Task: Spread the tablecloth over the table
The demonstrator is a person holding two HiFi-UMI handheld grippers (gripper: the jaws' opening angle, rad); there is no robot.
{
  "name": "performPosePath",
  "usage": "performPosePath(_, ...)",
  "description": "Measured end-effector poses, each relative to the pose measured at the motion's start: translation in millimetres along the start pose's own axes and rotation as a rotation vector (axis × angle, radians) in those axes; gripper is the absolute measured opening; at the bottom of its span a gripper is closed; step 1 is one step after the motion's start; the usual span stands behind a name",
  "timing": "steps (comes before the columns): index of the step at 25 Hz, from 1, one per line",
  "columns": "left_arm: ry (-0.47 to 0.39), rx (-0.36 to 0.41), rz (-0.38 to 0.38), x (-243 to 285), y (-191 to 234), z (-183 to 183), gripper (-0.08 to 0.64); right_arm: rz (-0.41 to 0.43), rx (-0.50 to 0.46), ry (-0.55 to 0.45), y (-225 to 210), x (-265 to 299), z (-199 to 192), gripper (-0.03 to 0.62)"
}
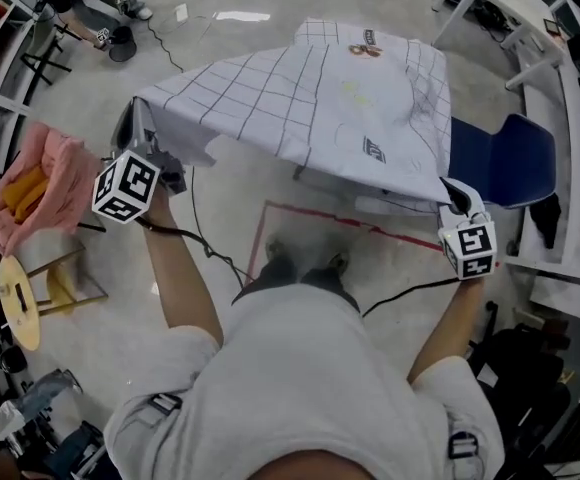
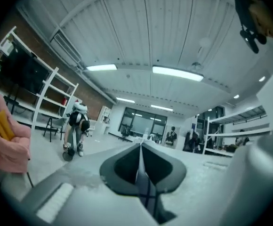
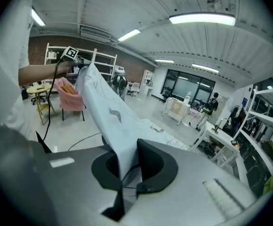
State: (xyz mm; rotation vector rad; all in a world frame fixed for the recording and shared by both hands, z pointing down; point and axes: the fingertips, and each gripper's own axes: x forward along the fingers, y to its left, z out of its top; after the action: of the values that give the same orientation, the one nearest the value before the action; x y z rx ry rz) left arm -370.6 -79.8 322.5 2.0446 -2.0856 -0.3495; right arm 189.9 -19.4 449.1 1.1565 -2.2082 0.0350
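Observation:
A white tablecloth (image 1: 320,93) with dark grid lines is held stretched above a table that it hides. My left gripper (image 1: 142,128) is shut on its near left corner, my right gripper (image 1: 454,192) on its near right corner. In the left gripper view the jaws (image 2: 141,166) pinch a thin cloth edge (image 2: 145,185) seen end-on. In the right gripper view the gripper (image 3: 124,171) clamps the cloth (image 3: 103,112), which runs taut up to the other gripper (image 3: 70,54). The far half of the cloth lies flat and the near half sags between the grippers.
A blue chair (image 1: 505,158) stands right of the table. A pink-draped seat (image 1: 45,183) and a round wooden stool (image 1: 15,303) are at the left. Red tape (image 1: 310,213) and cables (image 1: 205,248) lie on the floor by the person's feet. White desks (image 1: 560,88) line the right.

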Motion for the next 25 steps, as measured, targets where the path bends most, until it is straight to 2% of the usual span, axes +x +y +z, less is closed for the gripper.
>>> performPosePath(4,0.133,0.025,-0.118,8,-21,-50,0.023,-0.042,0.049,0.018,-17,-22,-19,0.006)
performPosePath(6,0.183,0.064,-0.148,7,-39,-70,0.023,-0.069,0.071,0.033,-25,-32,-33,0.006)
performPosePath(8,0.215,0.064,-0.162,7,-58,-89,0.023,-0.082,0.084,0.043,-29,-37,-45,0.006)
performPosePath(15,0.283,0.063,-0.202,13,-99,-129,0.023,-0.088,0.118,0.021,-35,-22,-46,0.008)
performPosePath(21,0.303,0.059,-0.207,13,-116,-140,0.023,-0.084,0.13,-0.012,-37,-17,-42,0.008)
performPosePath(25,0.3,0.047,-0.179,15,-117,-140,0.023,-0.089,0.137,-0.025,-45,-18,-44,0.008)
